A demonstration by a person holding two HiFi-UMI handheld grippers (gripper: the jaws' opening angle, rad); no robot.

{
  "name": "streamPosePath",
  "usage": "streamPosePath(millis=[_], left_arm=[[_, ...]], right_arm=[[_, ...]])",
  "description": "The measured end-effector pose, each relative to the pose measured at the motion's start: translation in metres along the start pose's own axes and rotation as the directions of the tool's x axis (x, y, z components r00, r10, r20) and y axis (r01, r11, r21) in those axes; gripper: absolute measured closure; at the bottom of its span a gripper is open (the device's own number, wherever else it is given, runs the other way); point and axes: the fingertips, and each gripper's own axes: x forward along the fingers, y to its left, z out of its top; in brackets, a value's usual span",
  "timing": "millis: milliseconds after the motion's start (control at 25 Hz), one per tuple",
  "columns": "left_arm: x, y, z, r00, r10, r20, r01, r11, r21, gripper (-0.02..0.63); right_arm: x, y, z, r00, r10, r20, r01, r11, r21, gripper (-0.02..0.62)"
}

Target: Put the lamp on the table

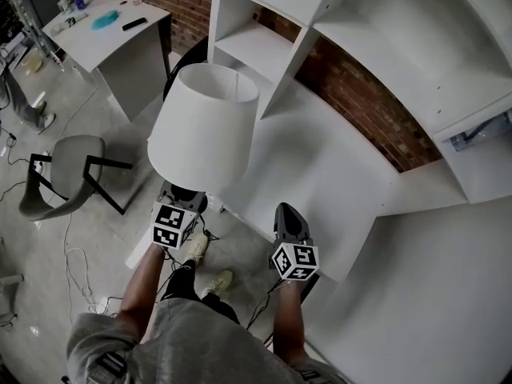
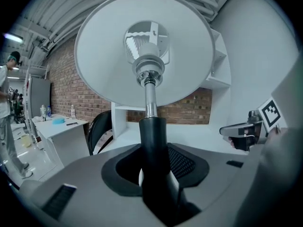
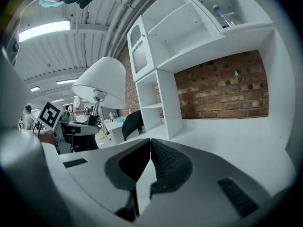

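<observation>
The fingers (image 2: pixel 183 162) of the left gripper (image 2: pixel 154 167) are clamped part-open on the black stem (image 2: pixel 152 138) of the lamp (image 1: pixel 204 126), which stands upright in the grip with its white shade above. The fingers (image 3: pixel 165 162) of the right gripper (image 3: pixel 149 143) are pressed together with nothing between them. The lamp is in the air, carried beside the near left end of the white table (image 1: pixel 320 174). The head view puts the left gripper off the table's edge and over the floor, while the shade overlaps the tabletop's corner. The step in hand looks like the carry towards the table, with the placing not yet done. The next move probably calls for bringing the lamp in over the bare tabletop, keeping the shade clear of the shelf unit (image 3: pixel 156 86) that stands on the table's left end. Then it would go down level until its base, which no view shows, sits flat, and only then would the hold be let go. As for containers, the 2 low open compartments of the shelf unit look bare, and 1 upper cubby (image 3: pixel 236 20) holds a clear bottle-like thing (image 3: pixel 220 14) lying on its side. What else may sit up there I cannot tell.
</observation>
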Motion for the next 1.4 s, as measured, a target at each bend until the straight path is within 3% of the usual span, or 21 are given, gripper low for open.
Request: streamPosePath(millis=[800, 1400], left_arm=[[0.143, 0.076, -0.021, 0.996, -0.065, 0.061, 0.063, 0.997, 0.033, 0.451], [0.181, 0.101, -0.070, 0.997, -0.036, 0.062, 0.036, 0.999, -0.007, 0.451]], right_arm=[[0.139, -0.004, -0.022, 0.997, 0.019, -0.069, -0.019, 1.000, 0.003, 0.572], [0.172, -0.005, -0.060, 0.990, 0.012, -0.141, -0.015, 1.000, -0.017, 0.572]])
